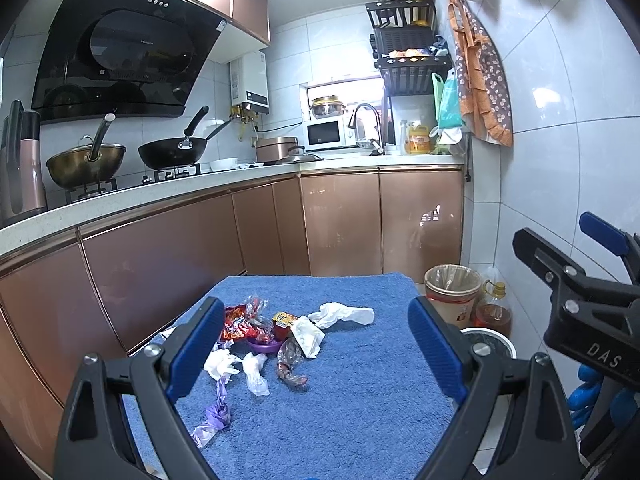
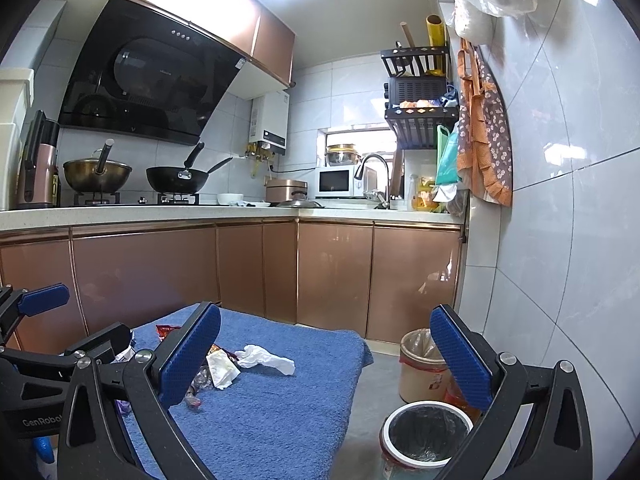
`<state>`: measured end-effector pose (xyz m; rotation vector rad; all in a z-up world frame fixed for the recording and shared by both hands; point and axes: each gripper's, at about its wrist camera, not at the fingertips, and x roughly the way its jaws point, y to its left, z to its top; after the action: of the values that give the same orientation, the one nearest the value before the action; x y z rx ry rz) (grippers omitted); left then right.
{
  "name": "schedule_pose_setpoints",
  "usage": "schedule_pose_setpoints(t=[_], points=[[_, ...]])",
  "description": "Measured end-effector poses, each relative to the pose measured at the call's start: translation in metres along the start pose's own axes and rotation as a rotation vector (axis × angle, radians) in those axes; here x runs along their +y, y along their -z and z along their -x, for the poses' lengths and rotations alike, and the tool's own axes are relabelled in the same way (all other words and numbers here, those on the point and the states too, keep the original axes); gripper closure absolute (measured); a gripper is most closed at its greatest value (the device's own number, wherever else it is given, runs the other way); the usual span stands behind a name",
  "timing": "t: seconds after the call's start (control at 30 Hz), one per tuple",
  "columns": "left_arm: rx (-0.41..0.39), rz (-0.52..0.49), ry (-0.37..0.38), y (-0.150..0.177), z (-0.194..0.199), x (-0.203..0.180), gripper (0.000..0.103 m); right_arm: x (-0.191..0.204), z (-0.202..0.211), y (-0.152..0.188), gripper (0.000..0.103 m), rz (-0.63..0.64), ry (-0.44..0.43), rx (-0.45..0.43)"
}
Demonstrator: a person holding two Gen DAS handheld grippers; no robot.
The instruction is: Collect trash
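Observation:
Trash lies on a blue towel: a white tissue, a second crumpled tissue, red snack wrappers, a clear brown wrapper, white plastic scraps and a purple scrap. My left gripper is open and empty, above the near side of the pile. My right gripper is open and empty, over the towel's right edge; its left finger hides part of the pile. The white tissue lies between its fingers. A white-rimmed bin with a black liner stands on the floor to the right.
A tan bin with a clear liner and an oil bottle stand by the tiled wall. Copper cabinet doors run behind the towel. The counter holds woks, a microwave and a sink. The right gripper shows in the left wrist view.

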<state>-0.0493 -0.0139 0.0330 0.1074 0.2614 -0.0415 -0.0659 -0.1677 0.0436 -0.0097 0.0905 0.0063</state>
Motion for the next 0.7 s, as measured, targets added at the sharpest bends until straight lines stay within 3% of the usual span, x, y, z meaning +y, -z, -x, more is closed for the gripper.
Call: schedule_pose_setpoints(t=[0.7], points=[[0.016, 0.012, 0.001, 0.001, -0.008, -0.004, 0.009, -0.003, -0.011, 0.005, 0.0, 0.001, 0.02, 0.027]])
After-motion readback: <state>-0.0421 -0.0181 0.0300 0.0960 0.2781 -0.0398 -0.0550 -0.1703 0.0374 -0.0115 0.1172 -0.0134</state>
